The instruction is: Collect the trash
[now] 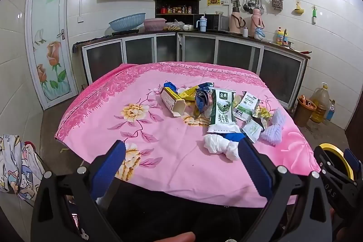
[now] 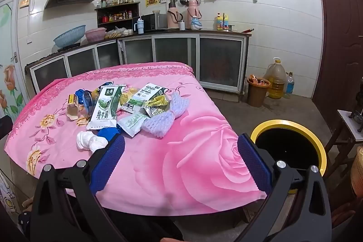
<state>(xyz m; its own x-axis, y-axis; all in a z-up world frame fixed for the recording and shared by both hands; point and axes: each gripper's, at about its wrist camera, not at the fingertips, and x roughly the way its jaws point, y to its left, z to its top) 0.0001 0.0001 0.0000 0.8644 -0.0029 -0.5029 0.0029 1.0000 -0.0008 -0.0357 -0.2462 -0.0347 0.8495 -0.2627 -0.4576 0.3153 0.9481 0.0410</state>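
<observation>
A heap of trash lies on the pink flowered tablecloth (image 1: 127,92): a green and white milk pouch (image 1: 221,110) (image 2: 104,108), a small cardboard box (image 1: 172,101) (image 2: 73,107), a crumpled white tissue (image 1: 221,146) (image 2: 89,141), green wrappers (image 1: 246,103) (image 2: 145,95) and a lilac knitted piece (image 1: 273,128) (image 2: 162,121). My left gripper (image 1: 181,145) hovers open near the table's front edge, short of the tissue. My right gripper (image 2: 181,140) is open too, over the cloth's big rose, with nothing between its fingers. A black bin with a yellow rim (image 2: 289,142) stands right of the table.
Kitchen cabinets (image 2: 177,53) with a worktop run along the back walls. On the floor at the right are a brown bucket (image 2: 258,90) and an oil jug (image 2: 276,78). A patterned cloth (image 1: 15,165) hangs at the lower left. A wooden door (image 2: 340,26) is at far right.
</observation>
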